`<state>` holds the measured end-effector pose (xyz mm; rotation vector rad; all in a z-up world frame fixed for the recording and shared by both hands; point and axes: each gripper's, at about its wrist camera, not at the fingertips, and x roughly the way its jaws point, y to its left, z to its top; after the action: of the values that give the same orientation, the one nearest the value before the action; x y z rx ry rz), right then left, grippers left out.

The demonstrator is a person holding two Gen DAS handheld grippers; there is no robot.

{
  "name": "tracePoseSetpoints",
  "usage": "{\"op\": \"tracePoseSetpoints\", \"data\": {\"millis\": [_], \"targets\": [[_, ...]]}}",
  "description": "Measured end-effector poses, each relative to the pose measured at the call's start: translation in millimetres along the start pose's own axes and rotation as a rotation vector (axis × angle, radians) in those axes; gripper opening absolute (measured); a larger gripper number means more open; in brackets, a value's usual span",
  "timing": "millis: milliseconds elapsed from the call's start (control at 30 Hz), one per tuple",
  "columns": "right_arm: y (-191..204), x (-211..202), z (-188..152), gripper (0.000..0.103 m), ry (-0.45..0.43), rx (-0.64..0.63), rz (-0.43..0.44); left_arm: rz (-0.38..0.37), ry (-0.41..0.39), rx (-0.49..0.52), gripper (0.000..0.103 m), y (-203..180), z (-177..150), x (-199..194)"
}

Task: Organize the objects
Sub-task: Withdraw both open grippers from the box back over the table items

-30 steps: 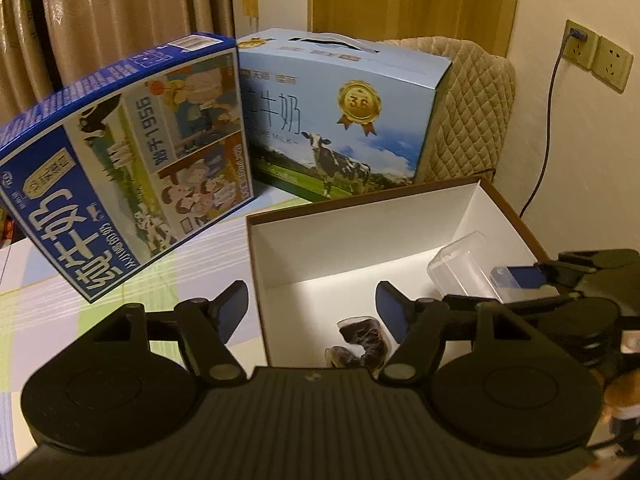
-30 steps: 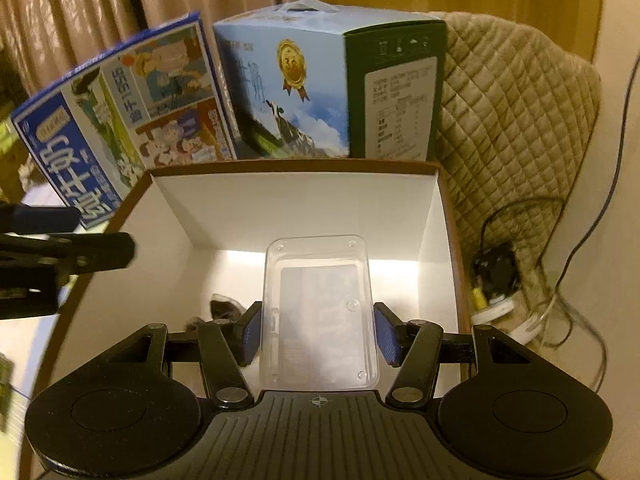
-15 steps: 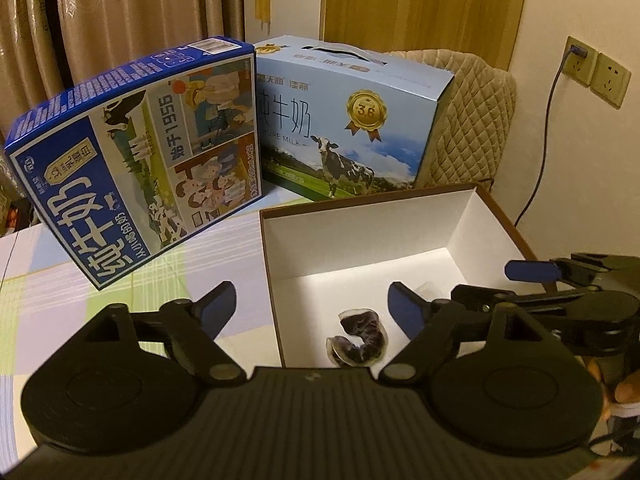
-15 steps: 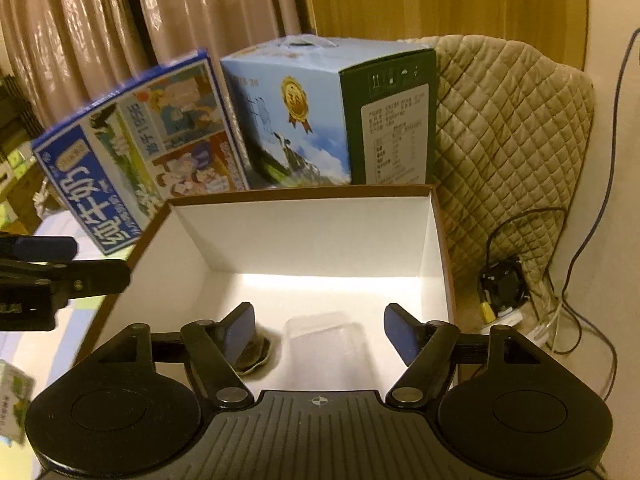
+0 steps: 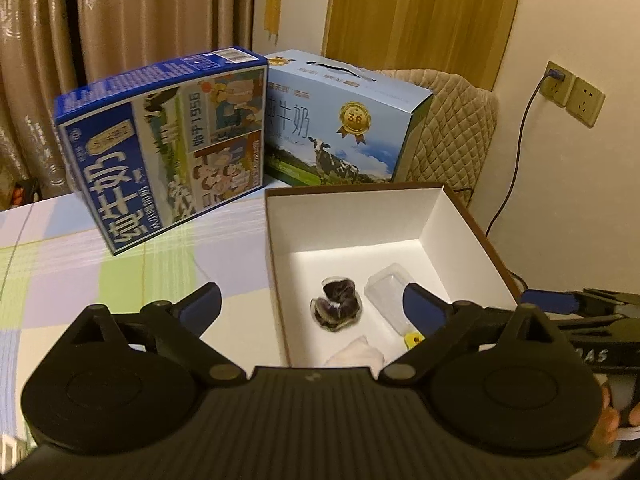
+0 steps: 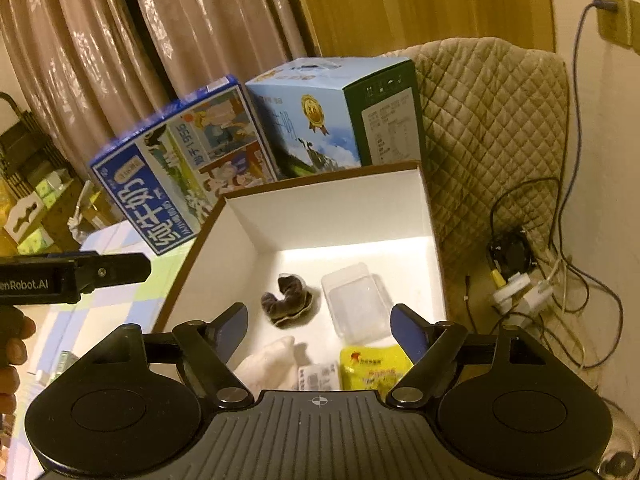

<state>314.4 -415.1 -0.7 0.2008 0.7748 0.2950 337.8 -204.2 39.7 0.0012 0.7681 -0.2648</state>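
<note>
A brown-rimmed white cardboard box (image 5: 472, 220) (image 6: 332, 212) stands open on the table. On its floor lie a clear plastic case (image 6: 356, 304) (image 5: 390, 286), a dark plush piece (image 6: 286, 300) (image 5: 336, 306), a white cloth (image 6: 272, 364) (image 5: 356, 356), a yellow packet (image 6: 376, 366) and a small white packet (image 6: 320, 376). My right gripper (image 6: 318, 326) hovers open above the box's near end, holding nothing. My left gripper (image 5: 312, 308) is open over the box's left wall, also with nothing between its fingers.
Two milk cartons stand behind the box: a dark blue one (image 5: 168, 148) leaning at the left and a light blue one (image 5: 344, 120) with a handle. A quilted chair back (image 6: 492, 132), cables (image 6: 560, 264) and wall sockets (image 5: 576, 92) are at the right. A checked tablecloth (image 5: 100, 276) lies left.
My right gripper opened and let the clear plastic case drop into the box, then lifted away. Both grippers have risen, showing more of the box floor.
</note>
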Motion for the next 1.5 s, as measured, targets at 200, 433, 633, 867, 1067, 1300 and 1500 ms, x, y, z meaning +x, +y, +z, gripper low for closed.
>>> {"op": "tracePoseSetpoints", "data": {"millis": [200, 433, 633, 867, 1067, 1300, 1500], "targets": [[5.1, -29.3, -12.5, 0.077, -0.005, 0.017, -0.001, 0.001, 0.006, -0.015, 0.097, 0.9, -22.1, -31.2], [11.6, -52.8, -28.0, 0.077, -0.004, 0.037, -0.002, 0.006, 0.023, -0.036, 0.097, 4.7, -49.2, -58.9], [23.5, -68.0, -40.9, 0.077, 0.001, 0.032, -0.004, 0.021, 0.02, -0.052, 0.097, 12.7, -68.3, -82.5], [44.1, -83.6, -58.7, 0.077, 0.013, 0.011, -0.005, 0.051, 0.021, -0.091, 0.097, 32.6, -93.9, -111.6], [65.7, -90.6, -75.9, 0.077, 0.039, -0.007, 0.002, 0.072, 0.025, -0.119, 0.098, 50.5, -114.7, -136.1], [94.7, -88.7, -93.3, 0.077, 0.08, -0.026, 0.024, 0.093, 0.033, -0.149, 0.098, 72.5, -138.2, -160.3], [124.3, -82.8, -106.5, 0.077, 0.109, -0.056, 0.048, 0.114, 0.045, -0.175, 0.098, 95.4, -156.5, -176.1]]}}
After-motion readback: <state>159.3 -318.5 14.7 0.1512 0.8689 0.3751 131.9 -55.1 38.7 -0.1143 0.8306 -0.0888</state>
